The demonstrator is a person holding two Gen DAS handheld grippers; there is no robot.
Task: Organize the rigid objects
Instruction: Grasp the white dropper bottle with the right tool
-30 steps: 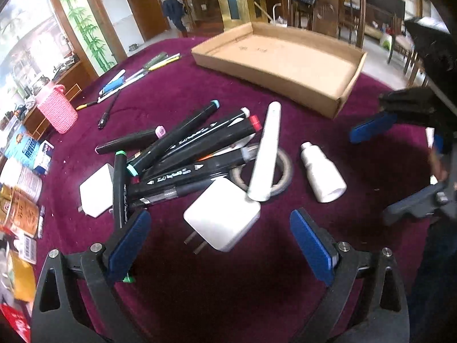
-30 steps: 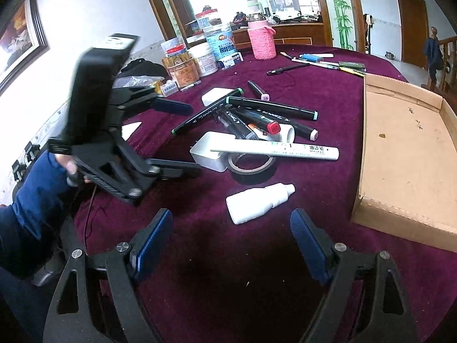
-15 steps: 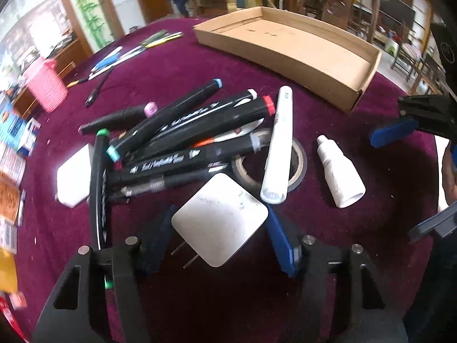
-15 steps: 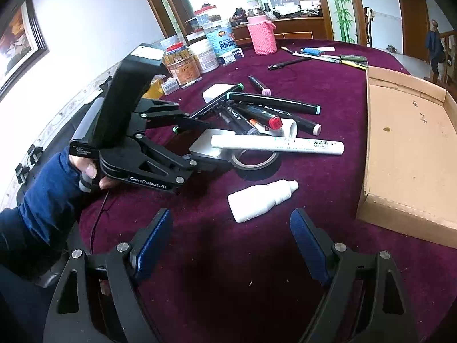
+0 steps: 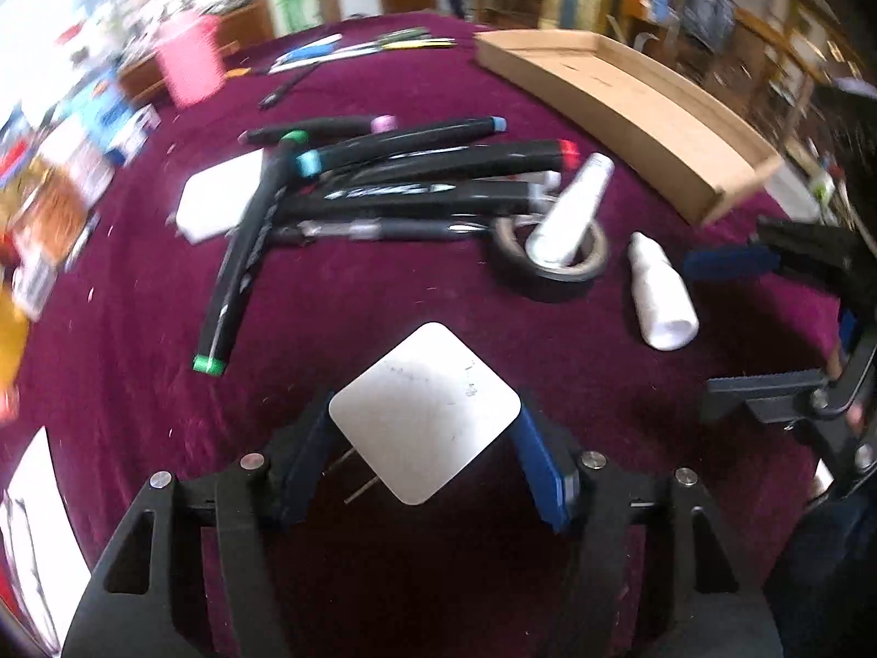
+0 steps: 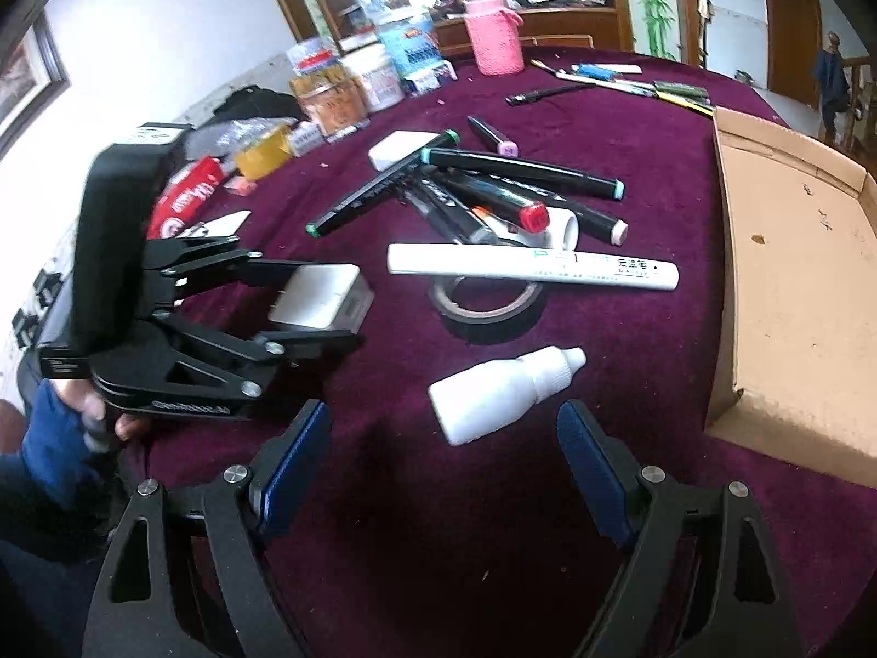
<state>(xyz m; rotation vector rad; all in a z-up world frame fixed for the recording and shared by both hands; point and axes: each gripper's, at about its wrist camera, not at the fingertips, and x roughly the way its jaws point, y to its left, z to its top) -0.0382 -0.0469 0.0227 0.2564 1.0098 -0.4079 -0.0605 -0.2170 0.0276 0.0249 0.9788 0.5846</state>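
My left gripper (image 5: 425,441) is shut on a white plug charger (image 5: 425,411), its blue pads pressing two opposite sides and its prongs pointing down left. In the right wrist view the left gripper (image 6: 315,301) holds the charger (image 6: 318,296) just above the purple cloth, left of the pile. My right gripper (image 6: 443,411) stands open; a white dropper bottle (image 6: 504,389) lies on the cloth right ahead of its tips. Black markers (image 5: 411,164) lie in a heap. A white pen (image 6: 531,268) rests across a tape roll (image 6: 482,301).
An empty cardboard tray (image 6: 795,274) sits right of the pile. A second white charger (image 5: 219,203) lies under the green-capped marker. A pink cup (image 6: 493,44), jars and boxes line the far edge, with loose pens (image 6: 630,79) beyond. A sleeved hand (image 6: 82,411) holds the left gripper.
The left jaws closed on the white charger, and the gripper rolled and drew it back out of the pile toward the near side. The right gripper stayed put.
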